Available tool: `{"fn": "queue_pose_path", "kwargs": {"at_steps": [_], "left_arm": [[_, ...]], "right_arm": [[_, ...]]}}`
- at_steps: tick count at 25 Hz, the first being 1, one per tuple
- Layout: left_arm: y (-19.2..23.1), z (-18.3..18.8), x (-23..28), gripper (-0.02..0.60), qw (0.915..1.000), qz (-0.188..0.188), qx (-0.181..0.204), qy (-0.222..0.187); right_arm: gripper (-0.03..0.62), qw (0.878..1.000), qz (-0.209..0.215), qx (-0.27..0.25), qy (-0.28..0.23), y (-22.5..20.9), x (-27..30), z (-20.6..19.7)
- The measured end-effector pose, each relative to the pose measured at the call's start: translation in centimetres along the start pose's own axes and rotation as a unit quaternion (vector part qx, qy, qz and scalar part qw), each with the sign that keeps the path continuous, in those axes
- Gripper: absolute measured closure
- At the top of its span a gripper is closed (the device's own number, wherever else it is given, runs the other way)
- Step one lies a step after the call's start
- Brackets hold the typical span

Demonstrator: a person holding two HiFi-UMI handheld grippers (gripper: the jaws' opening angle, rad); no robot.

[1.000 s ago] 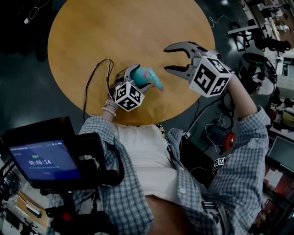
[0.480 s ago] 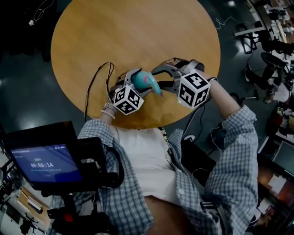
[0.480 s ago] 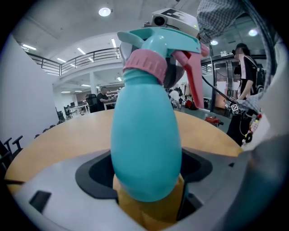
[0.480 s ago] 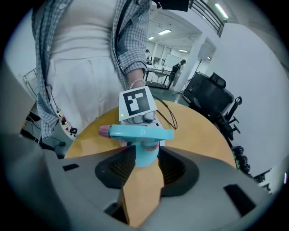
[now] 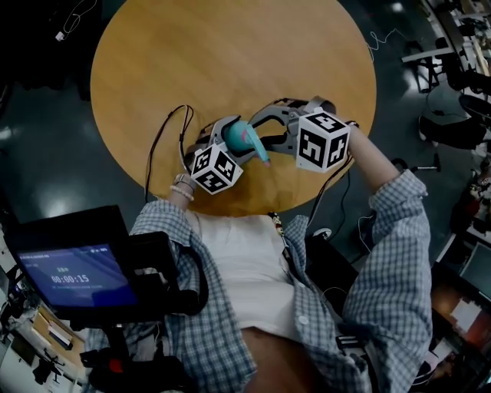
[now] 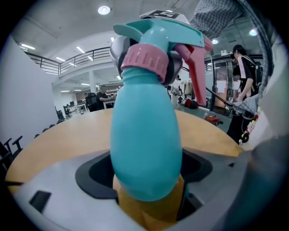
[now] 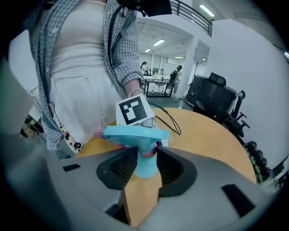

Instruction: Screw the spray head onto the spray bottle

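I've open table (image 5: 230, 54) across the upper frame; a black cable (image 5: 149, 157) loops at centre left, and the spray bottle (image 5: 239, 137) blocks the table's lower edge.

Round wooden table (image 5: 192, 61) on a dark glossy floor (image 5: 46, 153), open white hall beyond, round ceiling lights (image 6: 104, 10), railed balcony (image 6: 76, 56), white pillar (image 7: 192, 65), black office chairs (image 7: 223, 103), cluttered desks far back.

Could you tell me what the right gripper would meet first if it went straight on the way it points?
The spray head's pink collar. It sits between the jaws of the right gripper, which have just been closing and seem to press on it, so the gripper would push against it at once.
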State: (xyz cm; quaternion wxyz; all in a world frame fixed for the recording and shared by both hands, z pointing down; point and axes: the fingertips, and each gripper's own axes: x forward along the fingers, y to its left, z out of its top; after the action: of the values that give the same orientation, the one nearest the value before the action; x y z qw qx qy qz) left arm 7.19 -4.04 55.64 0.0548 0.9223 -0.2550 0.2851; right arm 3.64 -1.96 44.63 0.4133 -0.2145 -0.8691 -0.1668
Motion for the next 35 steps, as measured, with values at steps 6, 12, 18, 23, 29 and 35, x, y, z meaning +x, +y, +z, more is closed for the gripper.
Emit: {"fn": "queue_pose_path", "kwargs": {"at_steps": [6,12,18,23,29,35], "left_arm": [[-0.2,-0.3,-0.3,0.166,1.0,0.004,-0.003,-0.001],[-0.3,-0.3,-0.6,0.166,0.9999,0.013,-0.007,-0.001],[-0.2,-0.3,-0.7,0.166,0.9997,0.02,-0.011,-0.001],[0.0,-0.3,-0.6,0.166,0.9994,0.03,-0.015,0.001],[0.0,-0.4,-0.5,0.166,0.9992,0.033,-0.021,0.001],[-0.1,-0.4,-0.4,0.166,0.9998,0.014,-0.01,-0.001]], "right_arm": [[0.471,0.986,-0.043,0.143,-0.079,-0.3,0.3,0.8],[0.473,0.926,-0.177,0.3,-0.144,-0.3,0.1,0.5],[0.473,0.823,-0.326,0.432,-0.174,-0.7,-0.3,0.1],[0.472,0.743,-0.386,0.53,-0.133,-0.7,-0.3,-0.3],[0.471,0.748,-0.42,0.503,-0.106,-0.9,0.1,-0.2],[0.47,0.817,-0.352,0.429,-0.158,0.0,-0.6,0.6]]}}
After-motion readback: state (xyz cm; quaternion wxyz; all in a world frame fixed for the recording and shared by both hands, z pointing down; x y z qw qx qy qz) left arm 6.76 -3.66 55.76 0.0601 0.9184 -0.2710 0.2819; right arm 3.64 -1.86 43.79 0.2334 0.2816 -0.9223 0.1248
